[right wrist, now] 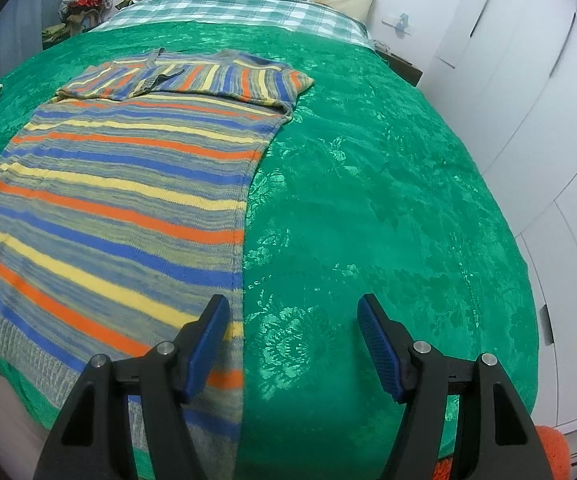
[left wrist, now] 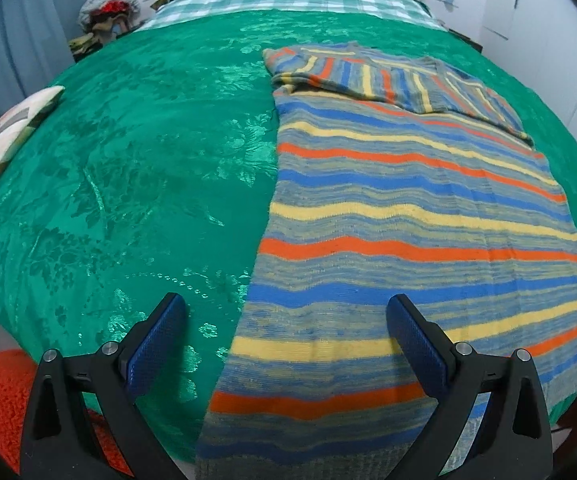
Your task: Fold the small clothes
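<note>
The striped knit sweater (left wrist: 428, 216) looks soft, limp and stretchy; pinch its hem corners at the green bedspread's (left wrist: 128, 160) near edge. The left gripper (left wrist: 286, 340) and right gripper (right wrist: 293, 340) both hover spread, empty.

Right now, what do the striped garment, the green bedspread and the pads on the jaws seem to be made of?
Striped garment: knitted yarn, probably wool or acrylic; fuzzy matte surface, ribbed hem.
Green bedspread: plush, velvety synthetic, likely; embossed flowers catch the light with a sheen.
Pads: blue, rubbery-looking, with a fine dotted texture, on black arms that look like hard plastic; the exact material is unclear.
</note>
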The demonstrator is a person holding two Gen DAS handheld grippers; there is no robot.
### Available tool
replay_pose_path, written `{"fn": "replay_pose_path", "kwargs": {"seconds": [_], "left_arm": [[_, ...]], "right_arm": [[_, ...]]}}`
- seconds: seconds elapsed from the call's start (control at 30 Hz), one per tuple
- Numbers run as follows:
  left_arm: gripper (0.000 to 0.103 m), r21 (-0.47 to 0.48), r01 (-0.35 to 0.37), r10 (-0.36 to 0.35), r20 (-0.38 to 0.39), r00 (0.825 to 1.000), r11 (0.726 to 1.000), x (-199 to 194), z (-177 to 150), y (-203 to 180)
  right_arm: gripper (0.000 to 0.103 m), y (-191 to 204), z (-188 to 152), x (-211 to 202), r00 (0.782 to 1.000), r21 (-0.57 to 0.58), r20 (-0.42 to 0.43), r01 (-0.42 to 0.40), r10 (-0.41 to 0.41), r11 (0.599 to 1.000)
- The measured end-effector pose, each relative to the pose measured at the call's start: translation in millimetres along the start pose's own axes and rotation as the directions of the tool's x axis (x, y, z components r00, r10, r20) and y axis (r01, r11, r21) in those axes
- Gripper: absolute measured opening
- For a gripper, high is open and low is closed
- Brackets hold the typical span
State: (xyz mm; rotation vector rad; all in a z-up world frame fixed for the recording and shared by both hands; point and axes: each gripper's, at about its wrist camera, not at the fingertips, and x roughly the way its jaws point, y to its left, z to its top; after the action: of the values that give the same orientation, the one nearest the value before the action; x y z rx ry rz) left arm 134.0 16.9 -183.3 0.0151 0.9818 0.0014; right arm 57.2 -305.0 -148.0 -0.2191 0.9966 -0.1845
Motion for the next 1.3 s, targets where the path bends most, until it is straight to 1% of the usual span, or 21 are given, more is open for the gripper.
{"fn": "replay_pose_path", "kwargs": {"seconds": [0.57, 1.17, 1.27, 1.3], "left_arm": [[0.101, -0.025, -0.011, 0.011, 0.0, 1.0, 1.0, -2.0, 1.5, 9.9], [0.101, -0.013, -0.017, 0.017, -0.008, 1.0, 1.0, -0.8, 0.0, 9.2], [0.101, -0.013, -0.001, 0.001, -0.023, 1.0, 1.0, -7.3, 2.3, 14.6], [0.101, -0.019, 0.014, -0.015, -0.026, 1.0, 1.0, -10.7, 2.9, 18.2]], "right_arm": [[0.067, 0.8, -0.2, 2.1, 1.0, -0.005, -0.006, 0.01, -0.01, 1.0], [0.067, 1.4, -0.6, 1.2, 1.0, -0.01, -0.005, 0.006, -0.006, 1.0], [0.067, -4.6, 1.9, -1.4, 1.0, 0.009, -0.006, -0.019, 0.019, 1.0], [0.067, -15.7, 5.2, -6.0, 0.999, 0.046, -0.003, -0.041, 0.041, 0.998]]}}
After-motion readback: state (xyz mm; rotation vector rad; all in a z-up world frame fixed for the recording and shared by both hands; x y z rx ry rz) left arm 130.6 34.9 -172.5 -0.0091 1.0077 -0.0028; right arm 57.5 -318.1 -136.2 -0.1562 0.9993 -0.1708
